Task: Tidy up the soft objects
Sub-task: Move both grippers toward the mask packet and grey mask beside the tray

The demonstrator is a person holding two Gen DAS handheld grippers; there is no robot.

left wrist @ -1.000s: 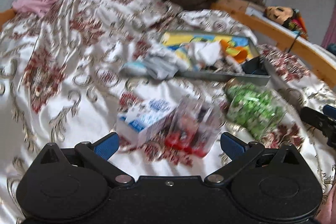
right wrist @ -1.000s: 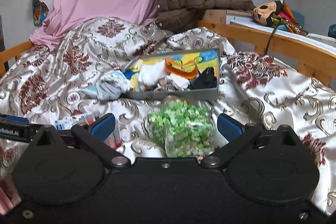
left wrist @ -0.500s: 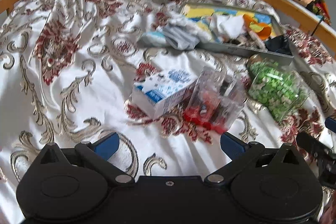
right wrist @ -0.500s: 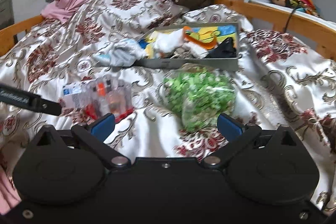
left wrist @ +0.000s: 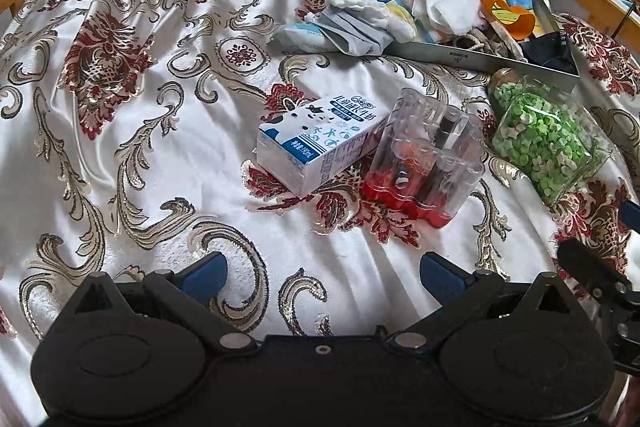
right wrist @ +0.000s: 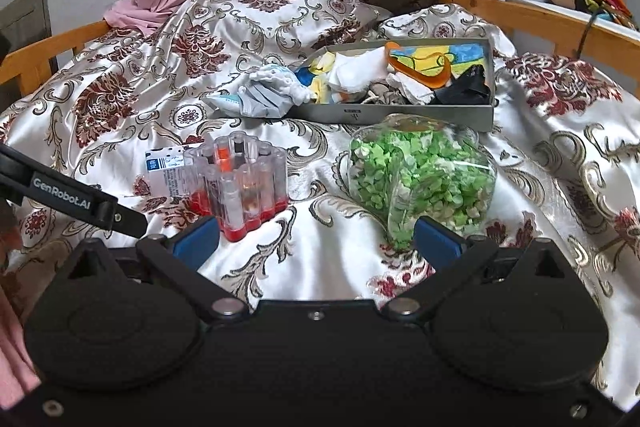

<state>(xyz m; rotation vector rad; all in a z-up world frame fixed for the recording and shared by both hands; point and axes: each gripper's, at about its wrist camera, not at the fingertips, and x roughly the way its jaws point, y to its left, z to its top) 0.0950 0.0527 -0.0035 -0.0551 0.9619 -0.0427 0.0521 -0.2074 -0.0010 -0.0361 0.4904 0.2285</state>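
While both tongs [left wrist: 322,273] [right wrist: 316,239] gape: one carton [left wrist: 320,143], one jar [right wrist: 420,175].

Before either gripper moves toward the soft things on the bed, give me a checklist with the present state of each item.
1. Left gripper empty, jaws spread: ok.
2. Right gripper empty, jaws spread: ok.
3. Grey tray has open room for more: cannot tell; white cloths, an orange piece and a black item already crowd it.
4. Soft bundle all inside the tray: not ok; it hangs over the tray's left end onto the bedspread.
5. Path to the bundle free: not ok; the milk carton, clear plastic holder and jar of green pieces lie between the grippers and it.
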